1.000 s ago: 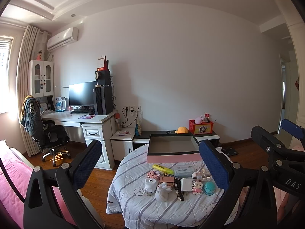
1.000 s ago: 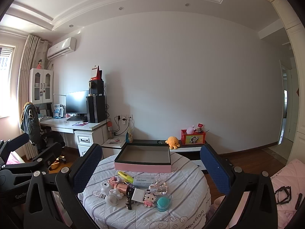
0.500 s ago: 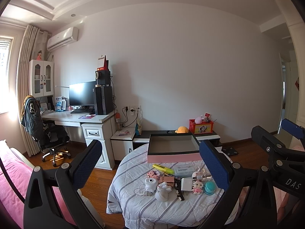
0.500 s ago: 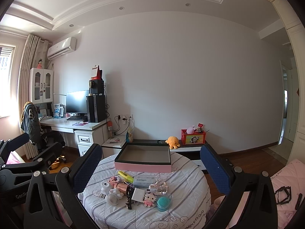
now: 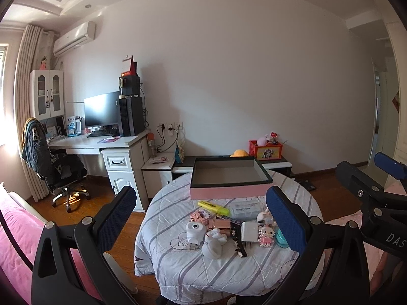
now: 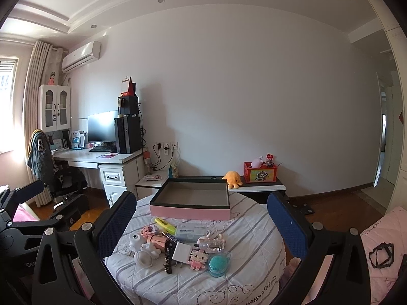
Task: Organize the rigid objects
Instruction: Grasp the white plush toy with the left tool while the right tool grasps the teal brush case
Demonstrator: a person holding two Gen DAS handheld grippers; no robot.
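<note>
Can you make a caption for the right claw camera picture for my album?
Two open claws, right claw and left claw, face small toys and an empty pink rectangular box on a round table with a striped cloth.

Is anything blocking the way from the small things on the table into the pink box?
Nothing visible does. The pink box sits open and empty behind the clutter; the yellow highlighter lies nearest its front wall. Both grippers are open and clear of the table.

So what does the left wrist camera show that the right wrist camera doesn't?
Only the left wrist view shows the right gripper at its right edge and the pink bedding at lower left. Only the right wrist view shows the left gripper at its left edge and the whole orange plush octopus. Both show the open pink box, empty inside, and the small items clustered on the round table.
</note>
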